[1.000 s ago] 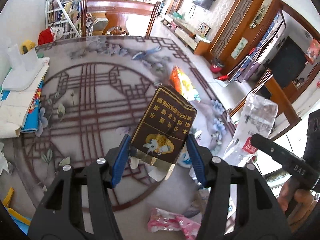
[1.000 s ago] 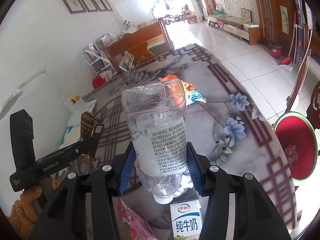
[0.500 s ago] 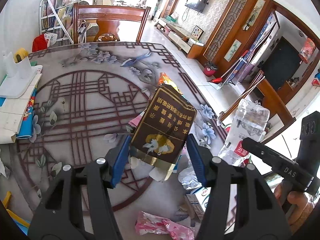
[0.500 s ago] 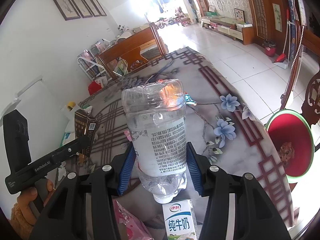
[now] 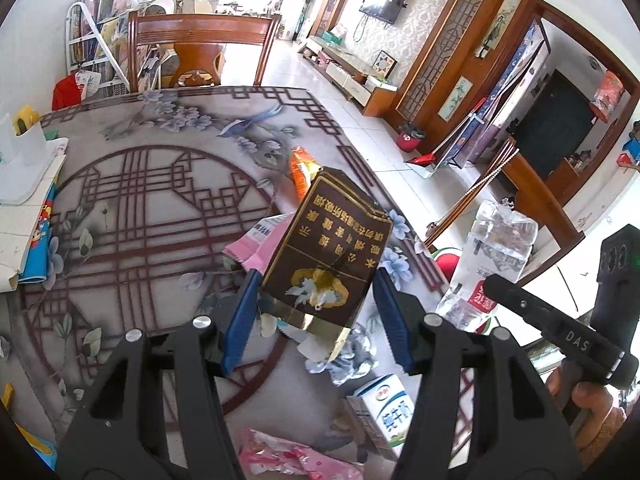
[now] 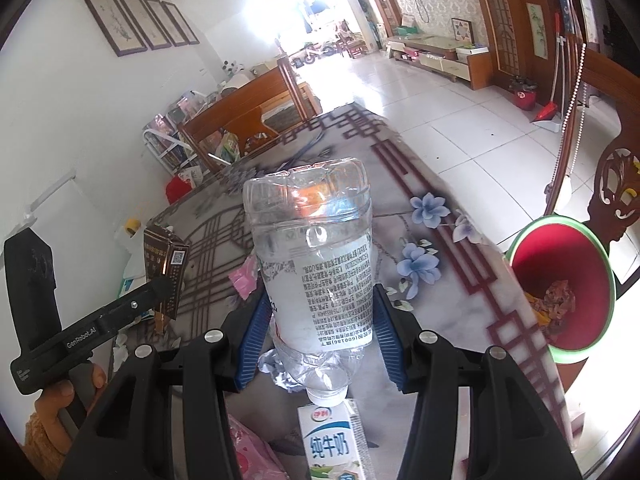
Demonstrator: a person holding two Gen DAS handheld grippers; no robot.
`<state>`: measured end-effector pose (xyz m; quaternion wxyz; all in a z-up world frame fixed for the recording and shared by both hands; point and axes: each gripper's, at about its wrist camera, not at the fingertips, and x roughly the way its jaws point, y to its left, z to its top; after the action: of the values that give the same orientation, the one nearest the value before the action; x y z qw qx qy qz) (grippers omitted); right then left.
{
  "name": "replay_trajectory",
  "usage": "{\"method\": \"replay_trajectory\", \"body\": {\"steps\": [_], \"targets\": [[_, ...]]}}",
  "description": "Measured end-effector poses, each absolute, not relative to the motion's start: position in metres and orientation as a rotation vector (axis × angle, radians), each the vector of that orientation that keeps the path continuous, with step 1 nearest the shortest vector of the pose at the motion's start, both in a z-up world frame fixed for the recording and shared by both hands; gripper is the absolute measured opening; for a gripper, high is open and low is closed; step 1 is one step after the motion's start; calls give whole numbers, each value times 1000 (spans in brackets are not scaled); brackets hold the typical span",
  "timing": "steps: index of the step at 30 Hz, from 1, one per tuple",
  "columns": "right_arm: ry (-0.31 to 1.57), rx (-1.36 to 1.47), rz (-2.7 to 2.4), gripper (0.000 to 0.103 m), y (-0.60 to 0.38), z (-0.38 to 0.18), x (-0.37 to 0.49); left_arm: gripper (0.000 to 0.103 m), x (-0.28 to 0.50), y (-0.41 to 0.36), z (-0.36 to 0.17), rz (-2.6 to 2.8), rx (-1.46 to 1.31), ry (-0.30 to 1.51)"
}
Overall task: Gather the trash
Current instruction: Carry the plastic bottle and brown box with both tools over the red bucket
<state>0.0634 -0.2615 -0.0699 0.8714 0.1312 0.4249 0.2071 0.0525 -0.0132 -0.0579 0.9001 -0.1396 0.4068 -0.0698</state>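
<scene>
My left gripper (image 5: pixel 314 312) is shut on a dark brown cigarette box (image 5: pixel 328 256) with gold print, held above the table. My right gripper (image 6: pixel 318 338) is shut on a crushed clear plastic bottle (image 6: pixel 316 264), cap end down, also above the table. The bottle shows in the left wrist view (image 5: pixel 490 256) at right, the box in the right wrist view (image 6: pixel 166 268) at left. A red bin with a green rim (image 6: pixel 560 280) stands on the floor beside the table's right edge, with some trash inside.
On the patterned table (image 5: pixel 132 208) lie a milk carton (image 5: pixel 384 412), pink wrappers (image 5: pixel 288 456), crumpled foil (image 5: pixel 352 356), an orange snack bag (image 5: pixel 302 168) and a pink-and-white packet (image 5: pixel 260 240). Books and white items sit at the left edge (image 5: pixel 24 200). A wooden chair (image 5: pixel 200 52) stands at the far end.
Both grippers have risen and drawn back with their loads, so more of the table and the trash below shows. The red bin looks nearer in the right wrist view.
</scene>
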Motion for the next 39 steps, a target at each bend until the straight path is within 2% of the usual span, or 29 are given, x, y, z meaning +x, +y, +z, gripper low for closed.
{"method": "replay_trajectory", "body": {"steps": [39], "targets": [[931,349,346,48,-400,-91,119,55,117,-147,-64,-209,-260,879]]}}
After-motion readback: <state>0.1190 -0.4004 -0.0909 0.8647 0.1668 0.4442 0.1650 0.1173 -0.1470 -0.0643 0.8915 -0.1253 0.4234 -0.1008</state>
